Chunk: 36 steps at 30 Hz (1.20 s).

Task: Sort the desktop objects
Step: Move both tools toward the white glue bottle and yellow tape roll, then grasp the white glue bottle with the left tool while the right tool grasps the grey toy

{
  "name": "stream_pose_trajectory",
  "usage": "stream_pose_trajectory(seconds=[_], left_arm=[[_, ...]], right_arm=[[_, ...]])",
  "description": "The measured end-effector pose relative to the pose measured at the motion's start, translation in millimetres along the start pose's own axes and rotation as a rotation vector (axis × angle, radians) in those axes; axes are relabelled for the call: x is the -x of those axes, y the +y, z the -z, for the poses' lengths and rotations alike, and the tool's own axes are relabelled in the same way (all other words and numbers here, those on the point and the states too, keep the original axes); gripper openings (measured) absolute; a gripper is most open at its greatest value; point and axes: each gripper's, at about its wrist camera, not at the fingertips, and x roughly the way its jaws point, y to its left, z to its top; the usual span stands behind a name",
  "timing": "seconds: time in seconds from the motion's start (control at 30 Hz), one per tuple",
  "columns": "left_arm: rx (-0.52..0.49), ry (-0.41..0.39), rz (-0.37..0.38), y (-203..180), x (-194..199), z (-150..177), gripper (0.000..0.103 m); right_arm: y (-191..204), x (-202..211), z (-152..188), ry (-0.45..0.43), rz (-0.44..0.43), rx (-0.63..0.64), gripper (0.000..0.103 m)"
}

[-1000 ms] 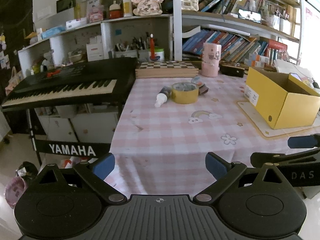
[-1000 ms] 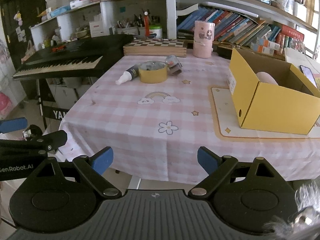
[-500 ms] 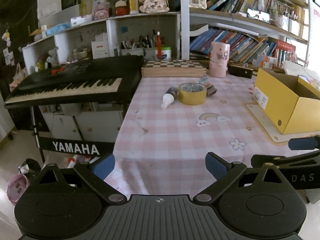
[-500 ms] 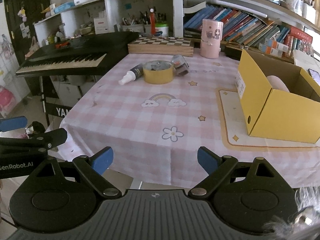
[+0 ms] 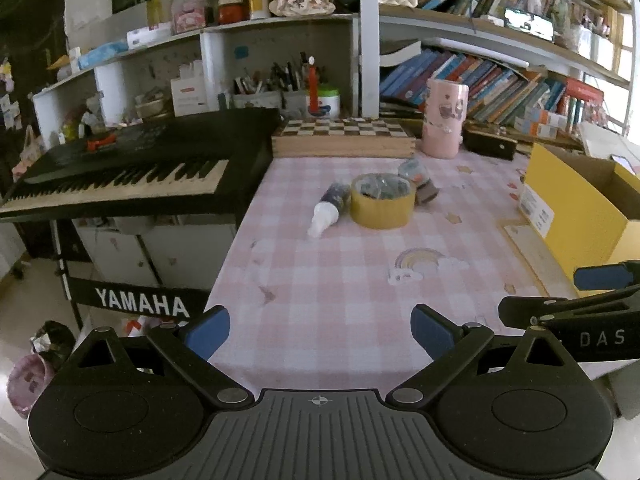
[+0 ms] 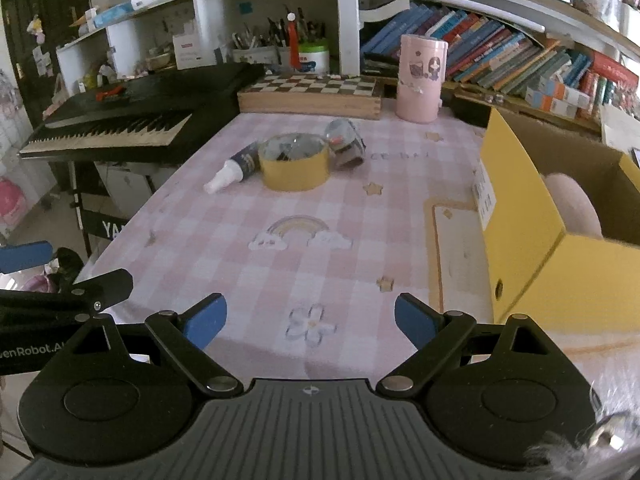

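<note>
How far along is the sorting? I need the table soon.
Done: one pale pink item already lies in the yellow box. In hand: nothing; left gripper and right gripper are open and empty. Left: the small bottle, the yellow tape roll and the smaller roll.

I read "YAMAHA" in white capitals on the black crossbar of the keyboard stand; from my right wrist camera only "YA" of it shows. My black right gripper arm, seen from the left camera, carries grey letters "DAS". My black left gripper arm, seen from the right, shows "enRobot.A", cut off at the frame edge. The white label on the yellow cardboard box is too blurred to read.
</note>
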Motion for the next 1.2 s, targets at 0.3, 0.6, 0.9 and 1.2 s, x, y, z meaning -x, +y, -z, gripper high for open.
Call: stream_pose_trajectory(seconds=[0.3, 0.6, 0.9, 1.2], left_arm=[[0.027, -0.003, -0.041, -10, -26, -26, 0.099], [0.045, 0.006, -0.089, -16, -53, -47, 0.099], [0.063, 0.023, -0.123, -21, -77, -61, 0.099], [0.078, 0.036, -0.16, -18, -108, -79, 0.099]], right_arm=[[-20, -26, -36, -0.017, -0.035, 0.034, 0.091], [-35, -59, -65, -0.008, -0.085, 0.056, 0.091], [-50, -91, -85, 0.018, -0.125, 0.063, 0.091], [-68, -120, -109, 0.002, -0.125, -0.001, 0.091]])
